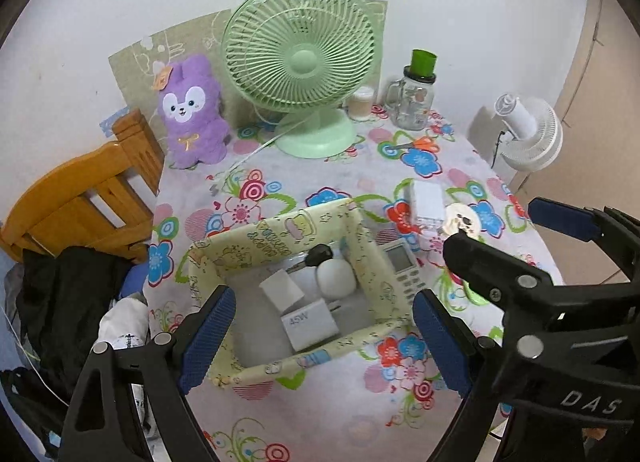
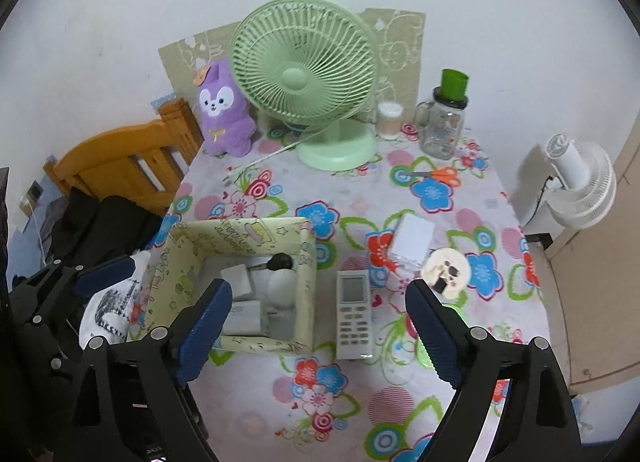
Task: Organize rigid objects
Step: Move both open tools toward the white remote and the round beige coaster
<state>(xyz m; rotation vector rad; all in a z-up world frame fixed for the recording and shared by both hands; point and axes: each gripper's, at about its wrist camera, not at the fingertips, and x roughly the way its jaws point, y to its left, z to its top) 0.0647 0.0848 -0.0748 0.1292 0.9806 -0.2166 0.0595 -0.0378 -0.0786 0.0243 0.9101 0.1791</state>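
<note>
White wall behind; worktop (image 2: 248, 394) covered in a bright flower-print cloth, wooden chair (image 2: 120, 162) at its left edge with dark clothing (image 1: 68, 294) piled by it. Along the back: purple plush rabbit (image 2: 224, 118), green desk fan (image 2: 304, 74) with its white cord trailing forward, a small lidded jar (image 2: 389, 120), a glass mug-jar (image 2: 442, 126) topped by a green cup, orange-handled scissors (image 2: 436, 175) in front of it. A white floor fan (image 2: 580, 186) stands off the worktop to the right. Yellow cartoon-print box (image 1: 364, 246), open-topped, sits near the front left; inside lie a white 45W charger block (image 1: 310, 324), a second white block (image 1: 282, 290), a white egg-shaped object (image 1: 336, 278) and a black-headed key (image 1: 316, 256). White remote control (image 2: 354, 312) lies flat just beside the box's right wall, screen end away from the cameras. Farther right, a white card box (image 2: 412, 240) and a round cream disc with a cartoon figure (image 2: 448, 270), close together. Left hand-held gripper (image 1: 320, 340) hovers over the box with jaws spread wide, holding nothing. Right hand-held gripper (image 2: 320, 338) hangs above the remote's near end and the box's right wall, jaws likewise wide apart and empty.
</note>
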